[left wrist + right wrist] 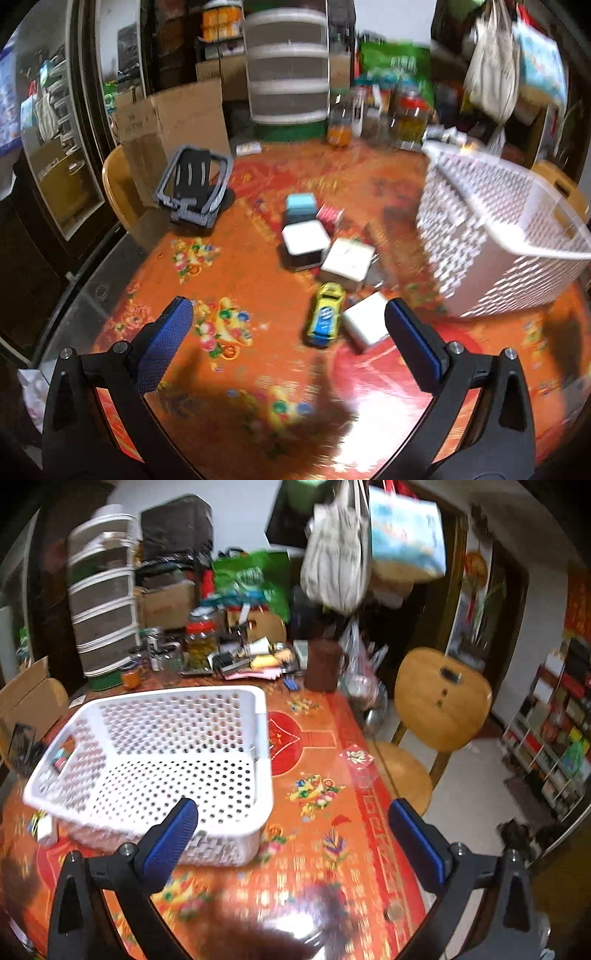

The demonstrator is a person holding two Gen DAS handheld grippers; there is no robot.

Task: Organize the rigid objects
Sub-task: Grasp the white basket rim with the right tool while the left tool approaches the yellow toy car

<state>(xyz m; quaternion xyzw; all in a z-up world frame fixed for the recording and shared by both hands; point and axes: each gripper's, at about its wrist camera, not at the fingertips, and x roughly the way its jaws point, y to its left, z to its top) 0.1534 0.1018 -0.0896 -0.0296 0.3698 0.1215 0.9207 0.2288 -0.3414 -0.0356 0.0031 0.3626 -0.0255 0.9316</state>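
Centrally, on the red-and-orange patterned tablecloth (pixel 258 280), lie the rigid objects: a yellow toy car (pixel 325 319) nearest the camera, a white block (pixel 365 326) touching its right side, and beyond them a white square box (pixel 347 260), a white-lidded dark box (pixel 304 243), a blue-topped box (pixel 301 206) and a small red-patterned box (pixel 330 216), all clustered close together. A white perforated basket (pixel 491 236) stands just right of the cluster; seen from the right wrist view, the basket (pixel 166 753) appears empty. A grey folding frame (pixel 195 184) rests well apart at far left, before cardboard boxes (pixel 177 118). The left gripper (pixel 288 325) hovers above the table with jaws wide, holding nothing. The right gripper (pixel 293 823) likewise hangs with jaws wide and unladen, its left finger over the basket's near wall. A wooden chair (pixel 439 701) stands beside the table.
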